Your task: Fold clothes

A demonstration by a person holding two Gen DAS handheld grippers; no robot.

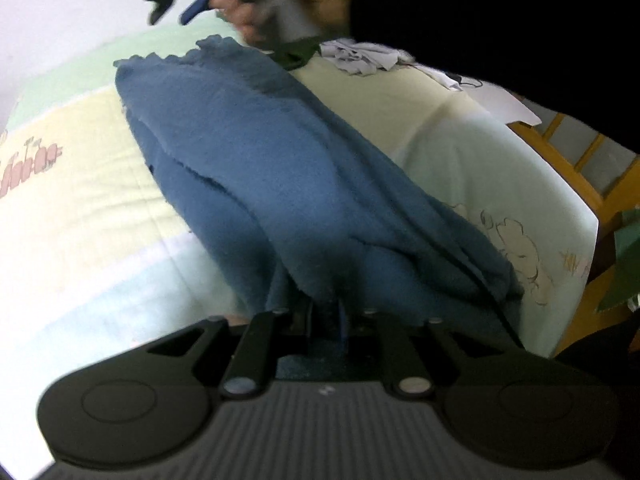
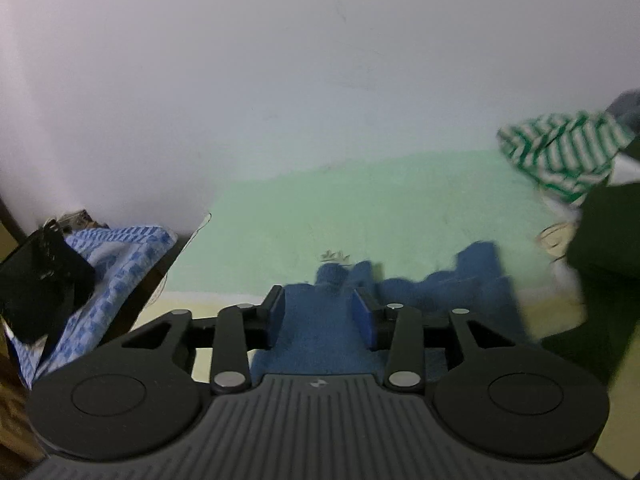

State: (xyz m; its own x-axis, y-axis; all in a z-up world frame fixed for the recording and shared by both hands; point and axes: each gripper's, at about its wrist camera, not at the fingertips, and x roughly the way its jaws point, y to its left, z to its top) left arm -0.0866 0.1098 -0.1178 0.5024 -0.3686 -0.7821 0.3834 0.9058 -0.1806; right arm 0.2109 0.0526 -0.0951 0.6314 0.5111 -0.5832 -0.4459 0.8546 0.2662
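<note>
Nearest the left wrist camera, the left gripper (image 1: pixel 324 312) has its fingers drawn close together, pinched on a bunched edge of the blue garment (image 1: pixel 256 168); the fingertips are buried in the folds. From that grip the fleecy cloth stretches away and up across the quilt (image 1: pixel 80 184), a pale bed cover in yellow, green and white bands with faint cartoon drawings. No readable writing shows on the cloth or the quilt. The garment's far edge is scalloped. Beyond it lie a crumpled white and grey cloth (image 1: pixel 360 58) and, to the right past the bed's edge, a wooden chair frame (image 1: pixel 580 160). At the top of this view the person's right hand (image 1: pixel 280 0) grips the handle of the right gripper (image 1: pixel 176 6), which points left and slightly down over the garment's far edge; a dark sleeve covers the arm.

In the right wrist view, the right gripper (image 2: pixel 318 312) has its blue pads spread apart, with nothing clamped, and the blue garment (image 2: pixel 440 300) lies just beneath and ahead of them on the quilt (image 2: pixel 360 208). A small white logo mark sits on the gripper body, too small to read. Further off to the right lies a green and white striped garment (image 2: pixel 560 152); to the left, a blue patterned cloth (image 2: pixel 120 256) with a black object on it, against a pale wall (image 2: pixel 280 60).
</note>
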